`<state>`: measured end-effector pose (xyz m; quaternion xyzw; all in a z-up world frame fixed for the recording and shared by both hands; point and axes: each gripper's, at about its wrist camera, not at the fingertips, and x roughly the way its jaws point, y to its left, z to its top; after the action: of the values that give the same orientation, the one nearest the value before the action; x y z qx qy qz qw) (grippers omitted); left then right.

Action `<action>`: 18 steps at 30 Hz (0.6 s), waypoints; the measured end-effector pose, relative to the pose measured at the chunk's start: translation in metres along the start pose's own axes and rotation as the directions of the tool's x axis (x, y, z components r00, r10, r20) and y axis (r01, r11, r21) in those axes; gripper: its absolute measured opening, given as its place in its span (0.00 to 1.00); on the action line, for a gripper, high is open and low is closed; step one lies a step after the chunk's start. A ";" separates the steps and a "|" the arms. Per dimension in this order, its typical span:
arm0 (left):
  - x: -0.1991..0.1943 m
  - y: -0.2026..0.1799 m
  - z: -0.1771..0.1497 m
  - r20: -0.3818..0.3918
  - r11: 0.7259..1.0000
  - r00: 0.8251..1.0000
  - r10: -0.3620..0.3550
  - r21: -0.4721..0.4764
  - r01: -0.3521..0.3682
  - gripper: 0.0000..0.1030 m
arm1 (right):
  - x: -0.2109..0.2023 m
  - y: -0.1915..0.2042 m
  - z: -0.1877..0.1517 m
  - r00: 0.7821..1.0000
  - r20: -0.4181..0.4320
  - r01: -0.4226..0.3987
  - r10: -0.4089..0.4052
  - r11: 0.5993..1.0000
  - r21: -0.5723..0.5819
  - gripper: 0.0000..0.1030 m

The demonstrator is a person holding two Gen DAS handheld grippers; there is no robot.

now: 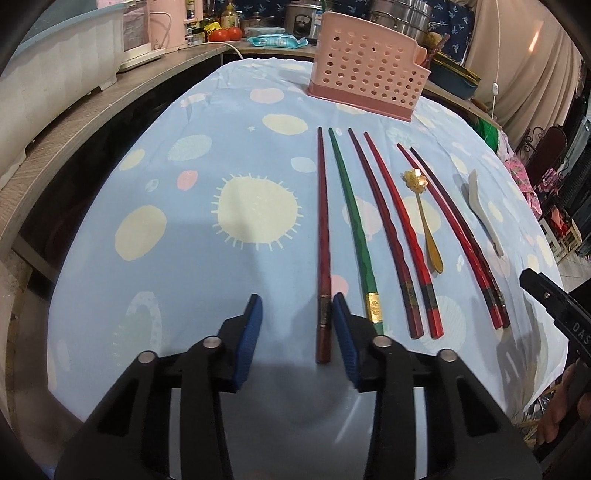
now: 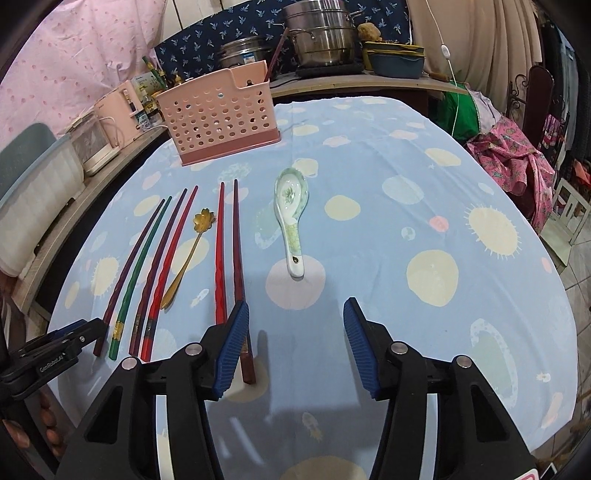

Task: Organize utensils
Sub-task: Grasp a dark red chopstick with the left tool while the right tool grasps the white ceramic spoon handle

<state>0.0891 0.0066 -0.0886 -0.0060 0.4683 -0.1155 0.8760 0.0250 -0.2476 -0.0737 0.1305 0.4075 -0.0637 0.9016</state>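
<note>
Several chopsticks lie side by side on the blue tablecloth [image 1: 184, 221]. My left gripper [image 1: 296, 299] is open and low over the near end of the brown-red chopstick [image 1: 322, 229]. That chopstick lies between the fingers, close against the right pad [image 1: 343, 332] and apart from the left one. The green chopstick [image 1: 354, 229] lies just outside it. My right gripper [image 2: 296, 302] is open, and the dark red chopstick [image 2: 236, 240] passes under its left pad [image 2: 232, 347]. A gold flower spoon [image 2: 188, 251] and a white ceramic spoon [image 2: 291, 221] also rest on the cloth. The pink perforated holder [image 2: 221, 114] stands at the back.
A wooden counter [image 1: 74, 122] with a dish rack and appliances runs along the left. Steel pots [image 2: 321, 33] stand behind the table. A chair and pink clothes [image 2: 517, 162] are off the right edge. The cloth's right half holds only the ceramic spoon.
</note>
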 end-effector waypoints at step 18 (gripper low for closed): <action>0.000 -0.006 -0.006 -0.009 0.999 0.999 -0.044 0.010 0.044 0.08 | 0.034 0.006 0.022 1.000 -0.002 -0.005 0.005 1.000 -0.026 0.21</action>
<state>0.0828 0.0013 -0.0918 -0.0112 0.4714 -0.1374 0.8711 0.0647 -0.2489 -0.0847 0.1197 0.4090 -0.0560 0.9029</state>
